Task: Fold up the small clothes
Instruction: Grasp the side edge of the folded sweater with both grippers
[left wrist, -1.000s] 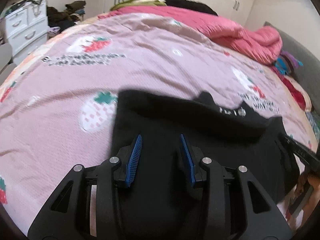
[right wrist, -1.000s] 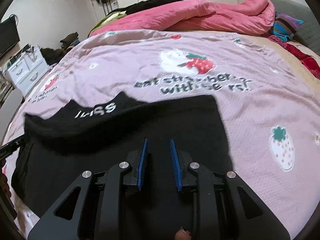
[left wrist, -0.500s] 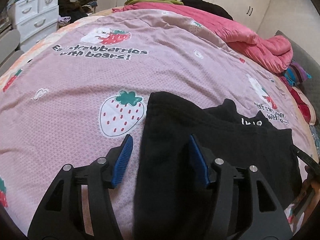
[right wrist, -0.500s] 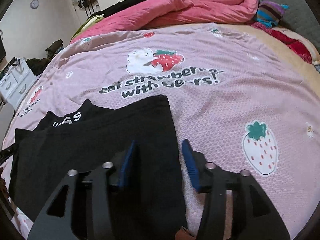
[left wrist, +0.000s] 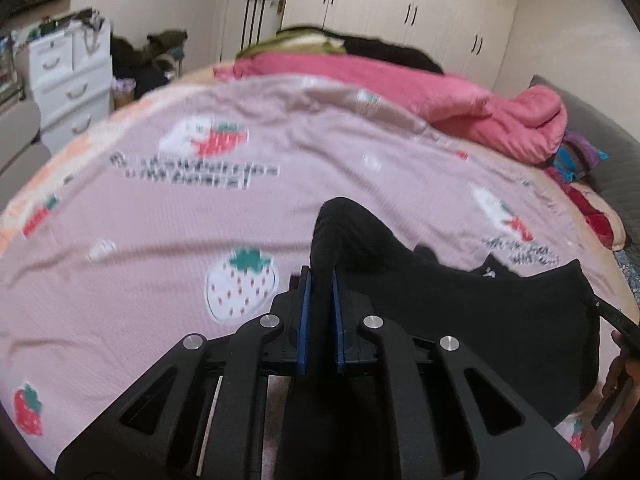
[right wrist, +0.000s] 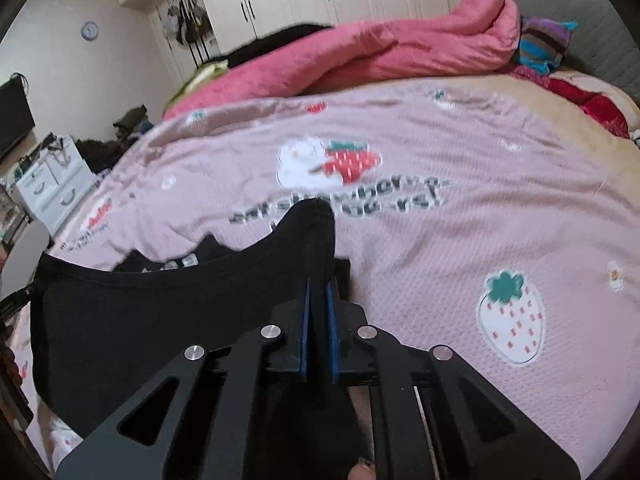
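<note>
— What have your hands got hold of?

— My left gripper [left wrist: 320, 292] is clamped on one corner of the black garment [left wrist: 480, 320], its blue pads [left wrist: 304, 320] pressed against the cloth on both sides. My right gripper [right wrist: 319, 300] pinches the opposite corner of the same black garment [right wrist: 160, 320] in the same way, fingers closed with only fabric between them.

— Where does the garment sit?

— It is on the bed, over the pink strawberry sheet [left wrist: 160, 240]. Each gripped corner rises in a small peak above the fingers, and the cloth between the two corners sags in a dip. The rest of it lies on the sheet close to me.

— Anything printed on it?

— White lettering shows near a notched edge [right wrist: 176, 261] in the right wrist view, too blurred to read.

— What else is around?

— A rumpled pink blanket [right wrist: 360, 56] lies along the far side of the bed, white wardrobe doors [left wrist: 400, 12] stand behind it, and a white drawer unit [left wrist: 68, 80] stands off to the left.
</note>
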